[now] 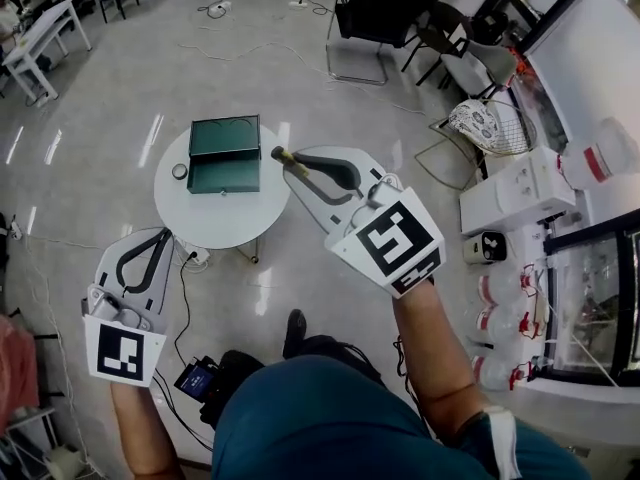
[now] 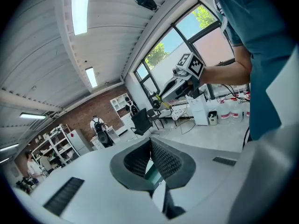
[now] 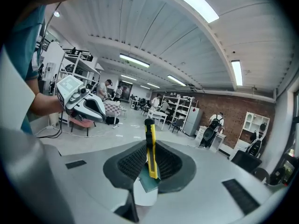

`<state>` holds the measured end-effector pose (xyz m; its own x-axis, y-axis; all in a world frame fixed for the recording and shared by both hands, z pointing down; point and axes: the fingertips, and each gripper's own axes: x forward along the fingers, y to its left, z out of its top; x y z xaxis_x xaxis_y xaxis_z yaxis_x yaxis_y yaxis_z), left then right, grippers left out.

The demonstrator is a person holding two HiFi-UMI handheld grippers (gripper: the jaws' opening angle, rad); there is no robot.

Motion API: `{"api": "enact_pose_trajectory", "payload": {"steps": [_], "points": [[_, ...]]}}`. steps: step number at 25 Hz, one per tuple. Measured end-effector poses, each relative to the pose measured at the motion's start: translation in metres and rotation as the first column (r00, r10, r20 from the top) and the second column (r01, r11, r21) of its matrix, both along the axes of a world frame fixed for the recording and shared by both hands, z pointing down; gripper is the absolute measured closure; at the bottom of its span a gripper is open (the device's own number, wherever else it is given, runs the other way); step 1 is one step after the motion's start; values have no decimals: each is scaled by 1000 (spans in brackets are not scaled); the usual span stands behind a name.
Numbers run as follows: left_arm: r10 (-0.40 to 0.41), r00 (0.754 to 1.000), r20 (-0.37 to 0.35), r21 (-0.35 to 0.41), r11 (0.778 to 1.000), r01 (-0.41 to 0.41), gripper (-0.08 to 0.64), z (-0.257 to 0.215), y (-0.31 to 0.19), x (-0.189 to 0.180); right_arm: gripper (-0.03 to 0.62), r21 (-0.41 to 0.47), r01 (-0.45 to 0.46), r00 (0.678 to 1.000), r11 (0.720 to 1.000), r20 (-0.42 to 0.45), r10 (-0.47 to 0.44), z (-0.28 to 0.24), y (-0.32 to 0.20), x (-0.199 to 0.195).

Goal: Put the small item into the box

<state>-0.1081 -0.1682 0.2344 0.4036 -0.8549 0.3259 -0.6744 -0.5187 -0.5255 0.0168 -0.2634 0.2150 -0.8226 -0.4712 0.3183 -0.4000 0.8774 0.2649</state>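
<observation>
Right gripper [image 3: 149,160] clamps a yellow knife [image 3: 150,143] over the table [image 1: 215,220] edge, near the open green box [image 1: 225,138]; left gripper [image 2: 150,148] jaws together, empty

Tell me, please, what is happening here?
A person stands by a round table, a gripper in each hand. The right gripper is shut on a yellow item, held in the air and not yet in the green box that lies open on the table. The left gripper is shut and empty.

left gripper [image 2: 150,143] jaws together and empty, right gripper [image 2: 163,97] aloft beyond, by windows [image 2: 187,31]
</observation>
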Motion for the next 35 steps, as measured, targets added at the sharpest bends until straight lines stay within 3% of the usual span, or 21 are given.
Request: {"api": "enact_pose_trajectory", "payload": {"steps": [8, 12, 19, 28, 35], "points": [[17, 1000, 19, -16, 1000, -17, 540, 3, -35, 2, 517, -45, -14, 1000, 999, 9, 14, 15, -42, 7], [16, 999, -43, -50, 999, -18, 541, 16, -67, -11, 517, -64, -66, 998, 996, -9, 65, 24, -66, 8], [95, 989, -111, -76, 992, -104, 541, 35, -138, -15, 517, -107, -163, 986, 981, -46, 159, 49, -110, 11], [163, 982, -99, -114, 978, -174, 540, 69, -203, -24, 517, -165, -230, 973, 959, -62, 223, 94, -161, 8], [171, 979, -114, -158, 969, -187, 541, 104, -233, -46, 517, -206, -241, 970, 948, -84, 228, 133, -192, -17]]}}
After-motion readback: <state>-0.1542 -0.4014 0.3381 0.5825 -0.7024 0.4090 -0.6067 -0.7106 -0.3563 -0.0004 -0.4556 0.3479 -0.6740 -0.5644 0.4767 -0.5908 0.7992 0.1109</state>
